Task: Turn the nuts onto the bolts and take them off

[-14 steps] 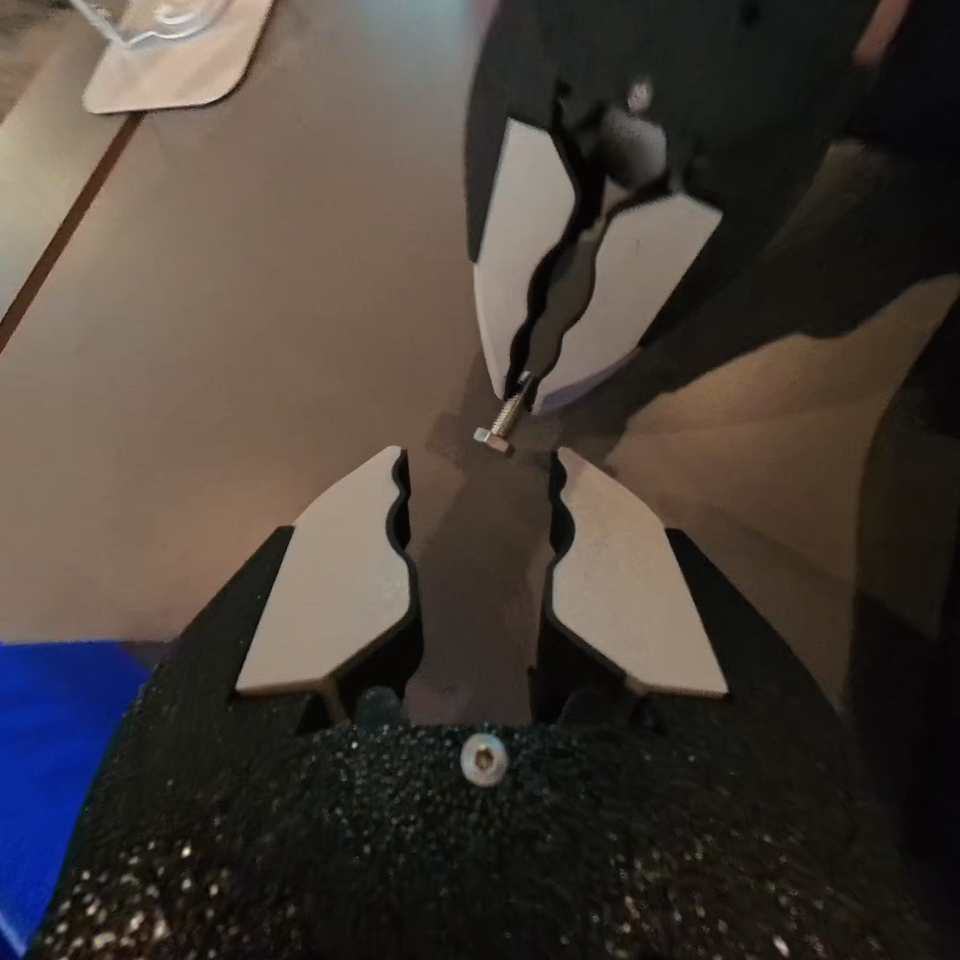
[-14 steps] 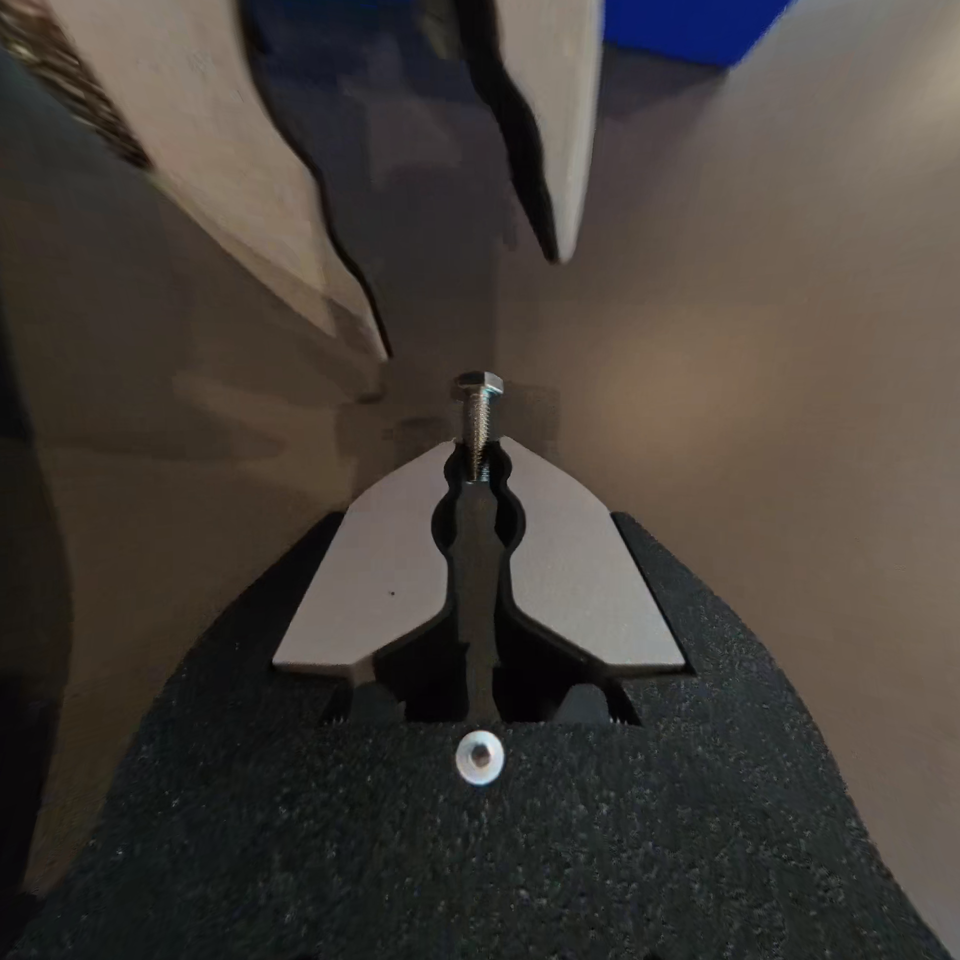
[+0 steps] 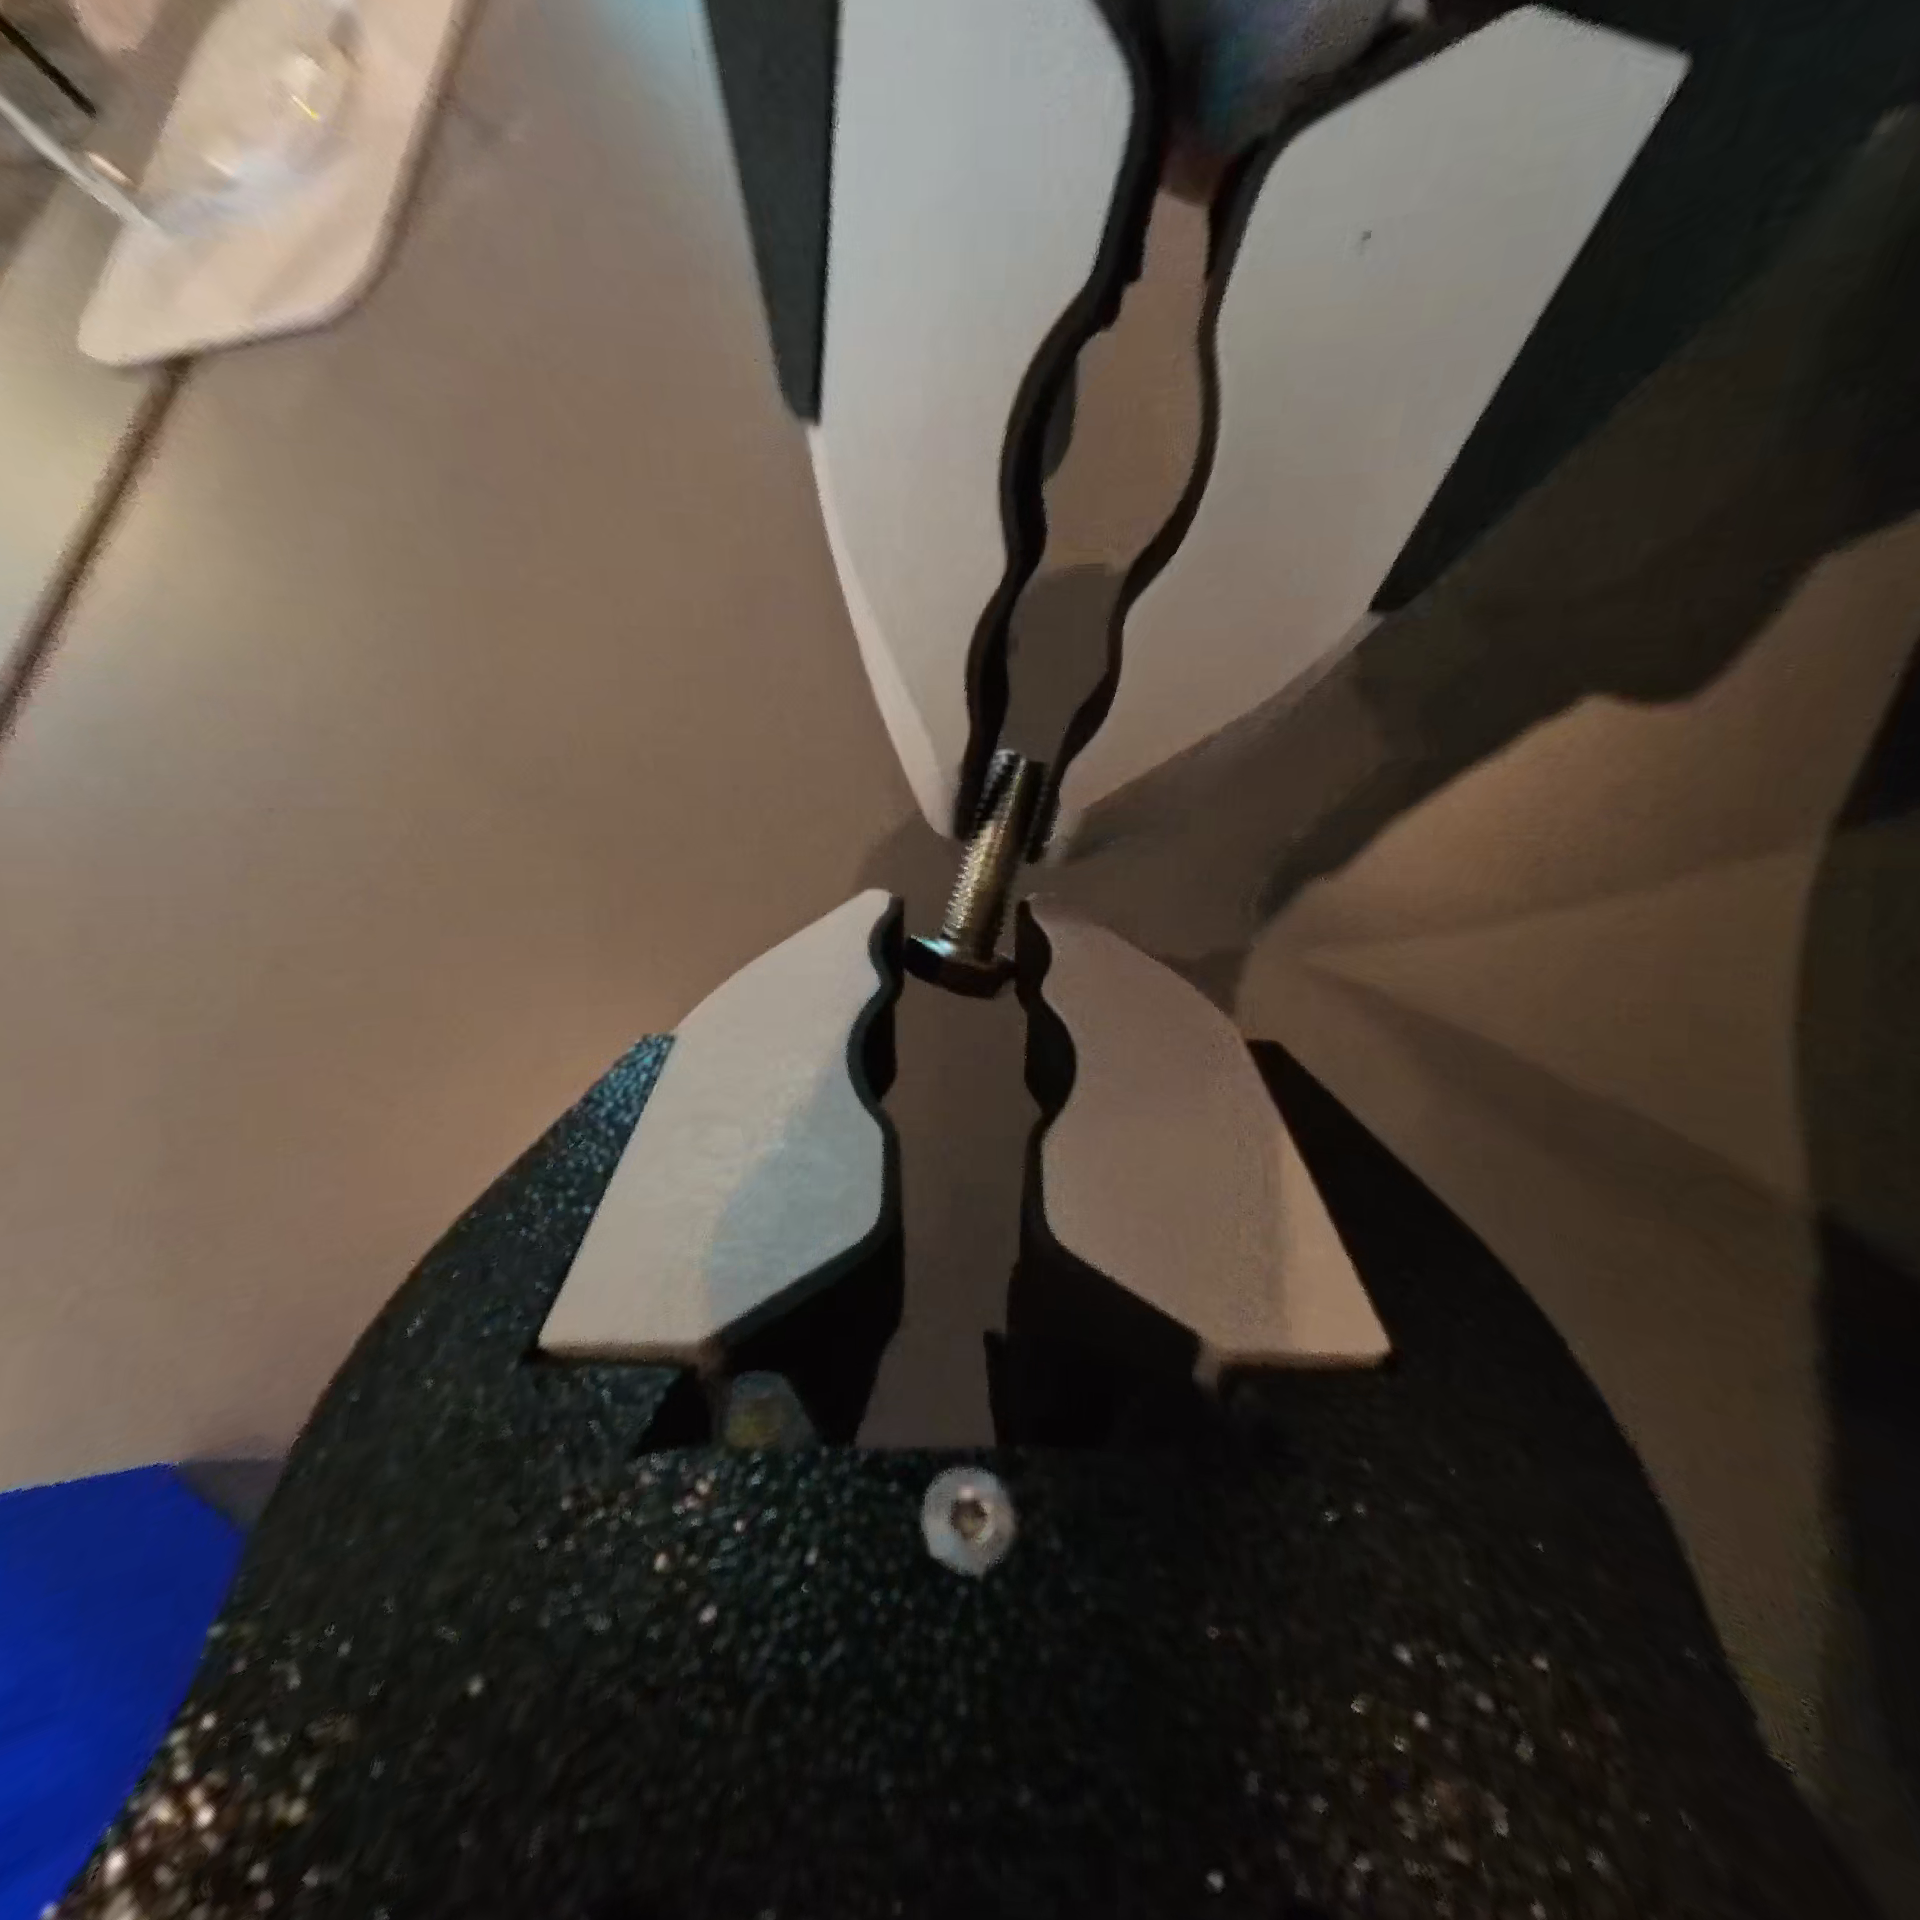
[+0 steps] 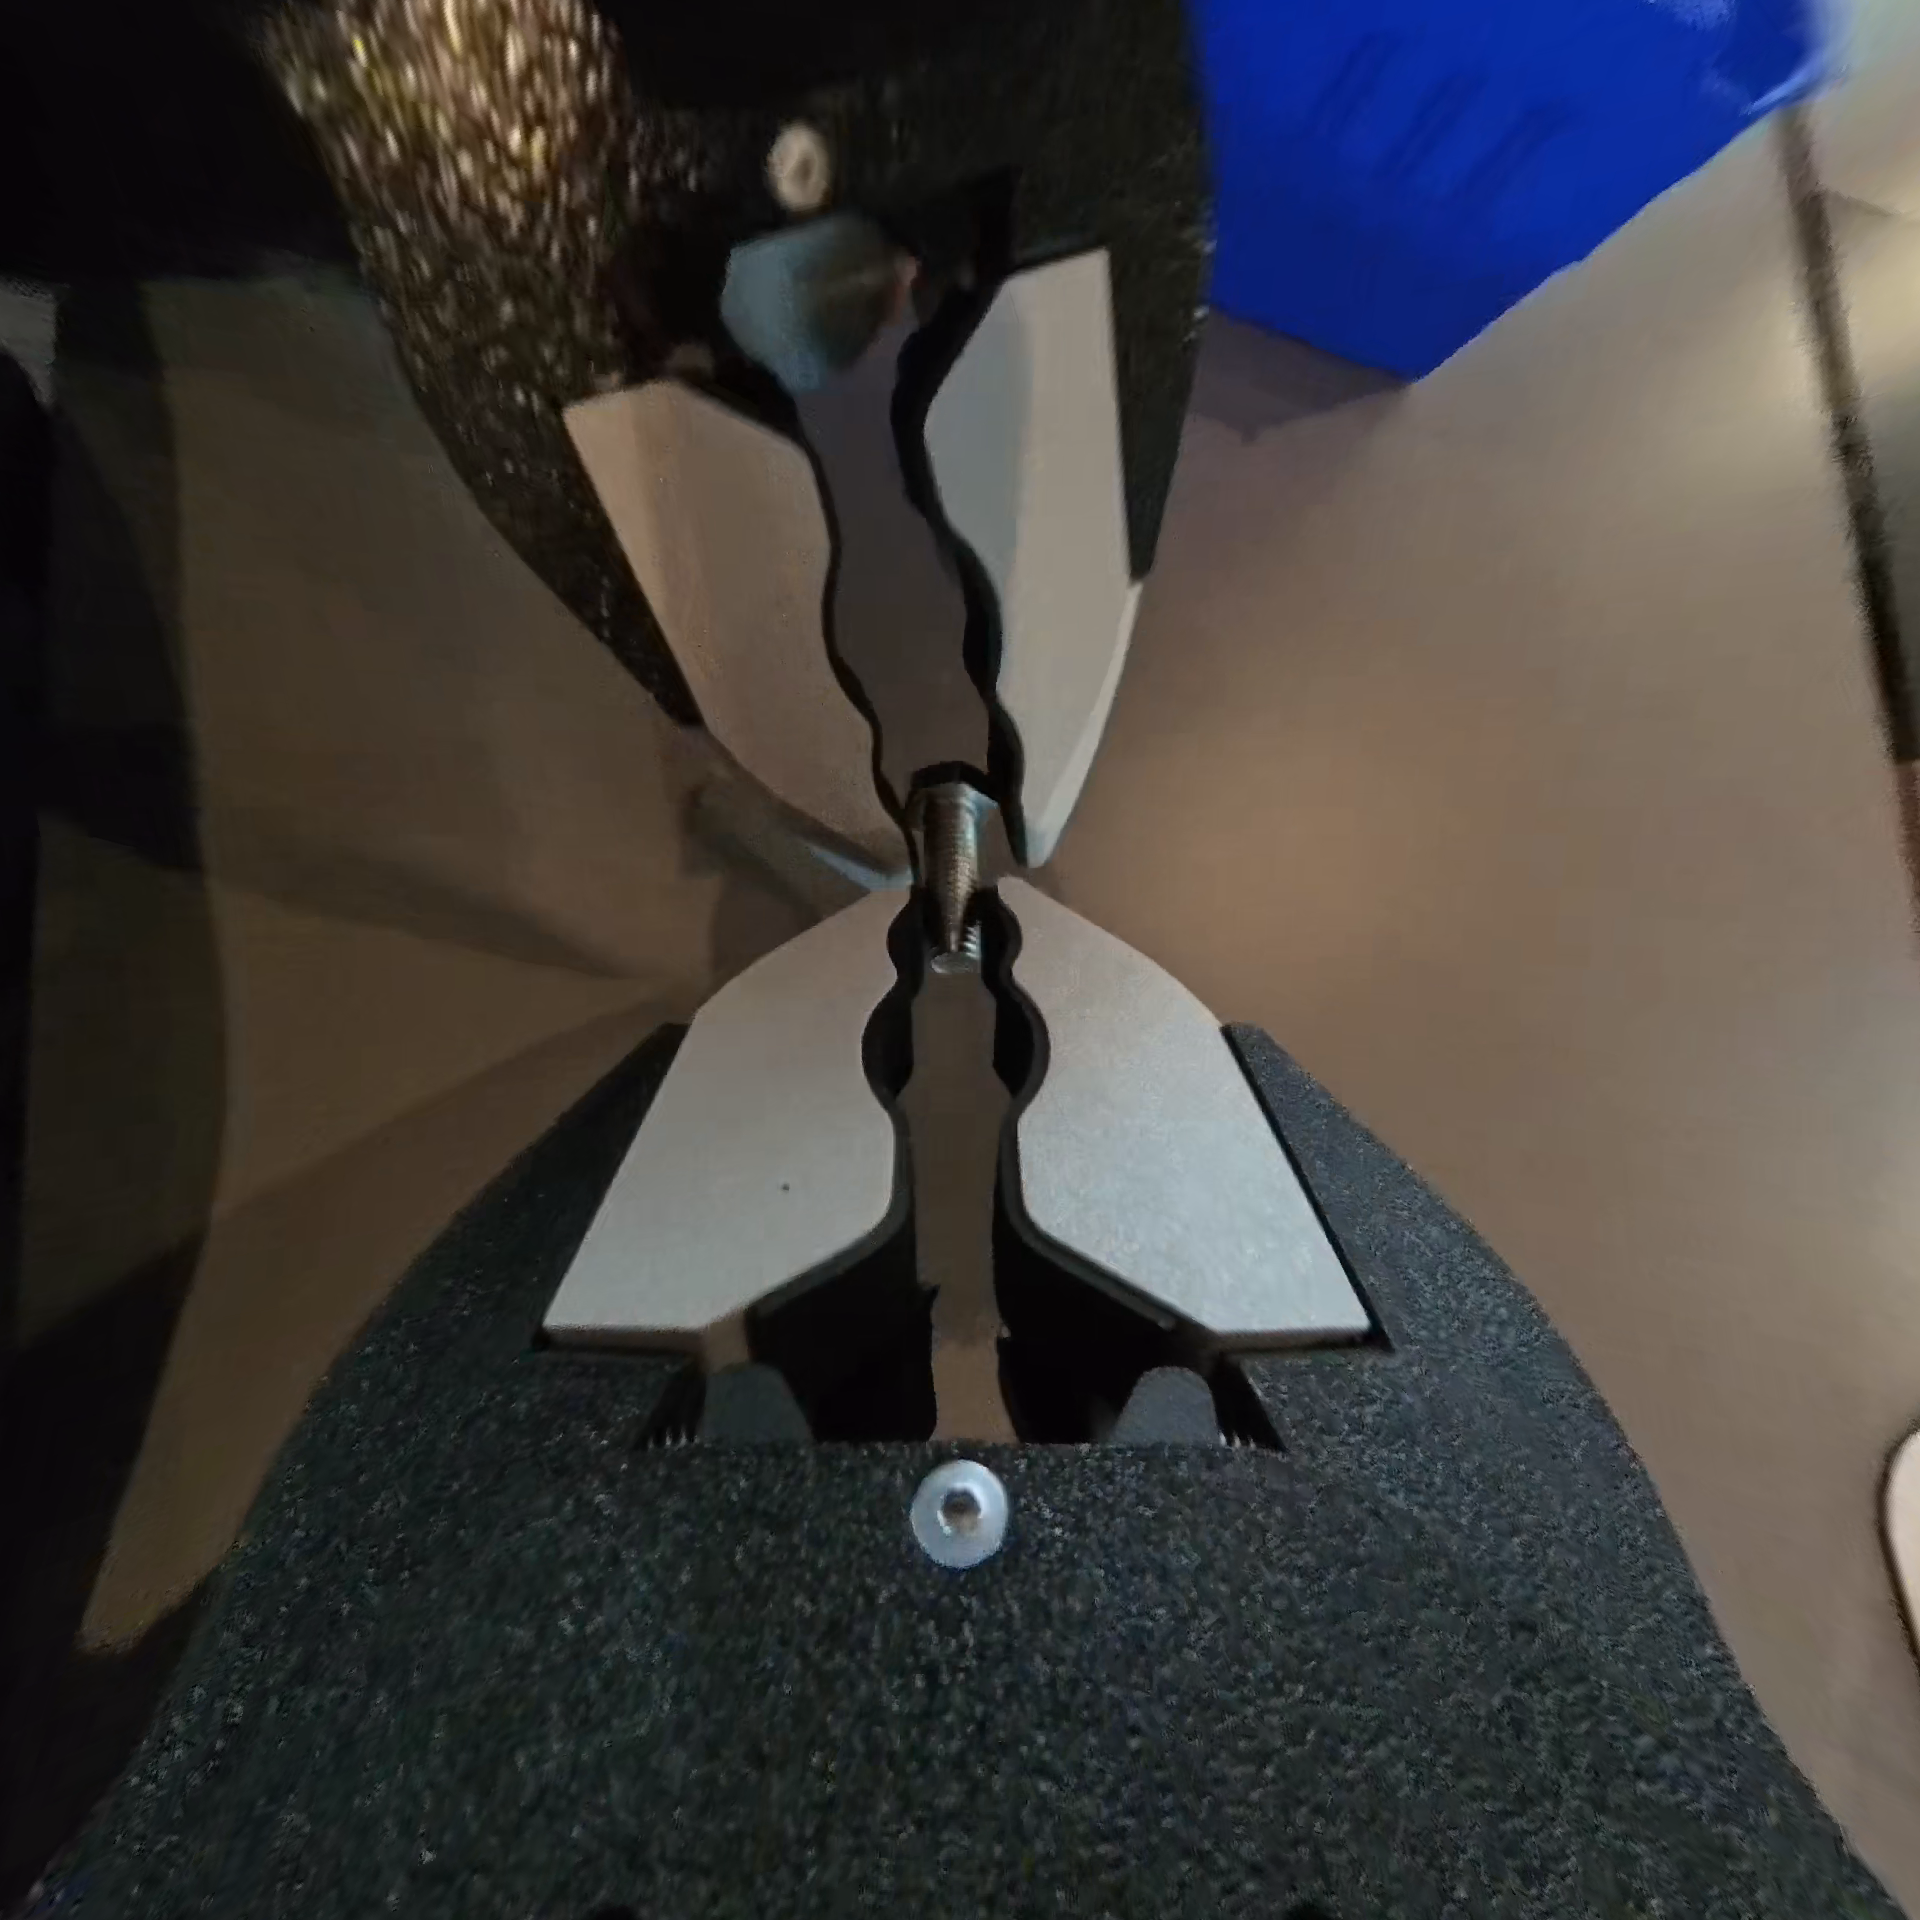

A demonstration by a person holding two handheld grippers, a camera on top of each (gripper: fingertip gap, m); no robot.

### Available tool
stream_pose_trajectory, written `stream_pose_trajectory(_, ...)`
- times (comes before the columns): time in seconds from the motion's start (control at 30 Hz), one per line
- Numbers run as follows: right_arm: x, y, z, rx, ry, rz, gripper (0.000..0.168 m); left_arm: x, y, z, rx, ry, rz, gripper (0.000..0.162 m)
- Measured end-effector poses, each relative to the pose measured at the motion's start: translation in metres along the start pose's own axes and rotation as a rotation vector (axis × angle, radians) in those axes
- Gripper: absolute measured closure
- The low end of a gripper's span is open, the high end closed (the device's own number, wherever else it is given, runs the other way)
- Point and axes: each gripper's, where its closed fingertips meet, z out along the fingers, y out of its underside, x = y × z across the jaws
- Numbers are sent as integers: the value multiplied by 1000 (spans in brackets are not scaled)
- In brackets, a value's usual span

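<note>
A small silver bolt [image 3: 977, 894] hangs in the air between my two grippers, above the brown table [image 3: 468, 831]. My right gripper [image 4: 951, 909] is shut on its threaded end; in the left wrist view it comes down from the top [image 3: 1003, 805]. My left gripper [image 3: 956, 925] has its fingertips closed against the bolt's hex head. In the right wrist view the left gripper [image 4: 956, 831] comes from above and the bolt [image 4: 943, 873] bridges both sets of tips. No separate nut shows.
A blue object [image 3: 94, 1662] lies near the left gripper's base and also shows in the right wrist view [image 4: 1455, 156]. A clear plastic piece on a white pad [image 3: 239, 208] sits at the far left. A table seam [image 4: 1849, 416] runs along the right. Less than 4 cm separates the two grippers' tips. From either gripper's tips it is about 20 cm to the blue object [image 3: 94, 1662]. The right camera catches it too, in the right wrist view [image 4: 1370, 222].
My left gripper has moved up to the bolt and narrowed from wide open to closed on its head. The right gripper still holds the threaded end.
</note>
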Motion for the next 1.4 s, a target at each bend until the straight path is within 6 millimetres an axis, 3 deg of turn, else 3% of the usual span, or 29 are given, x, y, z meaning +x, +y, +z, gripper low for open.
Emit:
stream_pose_trajectory(0.03,7,-6,-4,59,43,23,152,-4,-5,-2,52,-19,3,143)
stream_pose_trajectory(0.1,15,-21,-16,208,66,84,144,-5,-22,-11,218,-12,-23,143)
stream_pose_trajectory(0.2,13,-44,-41,482,8,129,148,-4,-52,-35,516,32,-96,143)
stream_pose_trajectory(0.4,6,-57,-61,661,-30,115,148,2,-67,-54,676,62,-71,143)
stream_pose_trajectory(0.6,1,-61,-62,678,-36,85,158,8,-69,-54,689,110,-80,143)
stream_pose_trajectory(0.73,1,-48,-58,584,-11,5,158,11,-53,-42,514,85,-14,127)
stream_pose_trajectory(0.93,-8,-40,-58,514,-56,-74,158,22,-48,-35,422,110,51,130)
stream_pose_trajectory(1.2,-17,-42,-58,542,-126,-45,158,29,-54,-37,477,145,75,144)
stream_pose_trajectory(1.4,-15,-44,-64,595,-132,4,158,29,-54,-36,478,145,62,134)
